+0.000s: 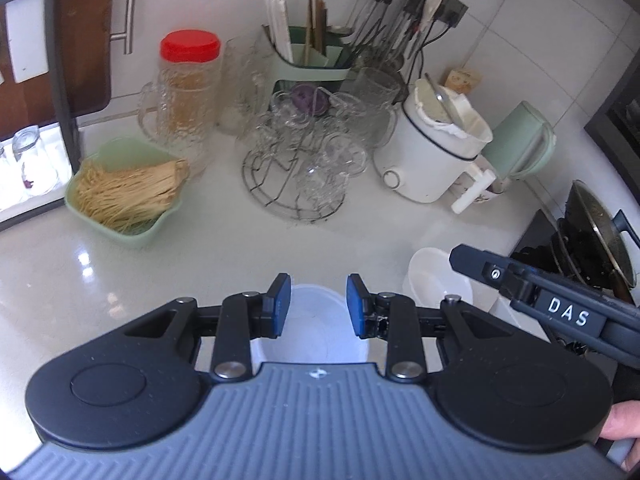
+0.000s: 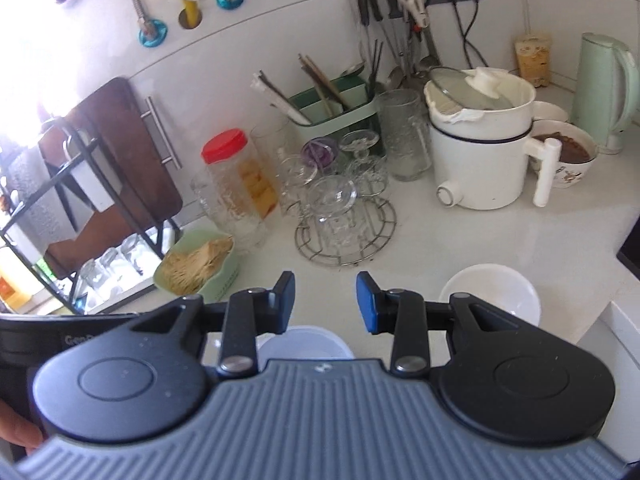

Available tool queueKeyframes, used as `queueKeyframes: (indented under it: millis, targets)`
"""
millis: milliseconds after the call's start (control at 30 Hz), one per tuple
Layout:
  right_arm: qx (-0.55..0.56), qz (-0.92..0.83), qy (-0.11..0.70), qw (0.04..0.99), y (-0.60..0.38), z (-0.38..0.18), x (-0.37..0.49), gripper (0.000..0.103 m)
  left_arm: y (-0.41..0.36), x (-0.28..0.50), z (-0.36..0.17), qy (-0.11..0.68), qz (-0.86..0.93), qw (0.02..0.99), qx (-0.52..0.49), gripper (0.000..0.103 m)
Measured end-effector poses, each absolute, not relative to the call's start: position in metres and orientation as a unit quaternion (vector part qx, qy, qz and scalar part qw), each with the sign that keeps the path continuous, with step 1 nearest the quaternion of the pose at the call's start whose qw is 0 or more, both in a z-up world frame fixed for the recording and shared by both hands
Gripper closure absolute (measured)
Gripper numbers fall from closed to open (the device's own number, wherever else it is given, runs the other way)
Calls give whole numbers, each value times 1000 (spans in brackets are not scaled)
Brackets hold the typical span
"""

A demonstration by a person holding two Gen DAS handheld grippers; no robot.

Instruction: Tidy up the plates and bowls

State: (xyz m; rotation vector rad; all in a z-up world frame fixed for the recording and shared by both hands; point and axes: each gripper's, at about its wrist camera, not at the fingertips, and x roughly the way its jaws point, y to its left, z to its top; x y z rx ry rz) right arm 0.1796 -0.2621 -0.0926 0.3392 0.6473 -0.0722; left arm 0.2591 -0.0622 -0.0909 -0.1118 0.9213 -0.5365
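A translucent white bowl (image 1: 314, 320) sits on the white counter right below my left gripper (image 1: 315, 304), which is open and empty above it. The same bowl shows in the right wrist view (image 2: 304, 342) under my right gripper (image 2: 325, 302), also open and empty. A second white bowl (image 1: 434, 280) lies on the counter to the right, near the stove; it also shows in the right wrist view (image 2: 494, 292). The right gripper's body (image 1: 560, 304) reaches in beside that bowl in the left wrist view.
A green dish of dried noodles (image 1: 128, 192), a wire rack of glasses (image 1: 304, 168), a red-lidded jar (image 1: 190, 88), a white electric pot (image 1: 436, 148), a green kettle (image 2: 604, 92), a filled bowl (image 2: 568, 156) and a utensil caddy (image 2: 336, 108) stand behind. A wok (image 1: 596, 232) sits at right.
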Motion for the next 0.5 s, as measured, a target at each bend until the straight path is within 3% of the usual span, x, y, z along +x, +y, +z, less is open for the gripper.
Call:
queueKeyframes:
  millis: [500]
  targets:
    - [160, -127, 333, 921, -306, -93, 158, 66, -124, 269, -95, 434, -336, 835, -48, 68]
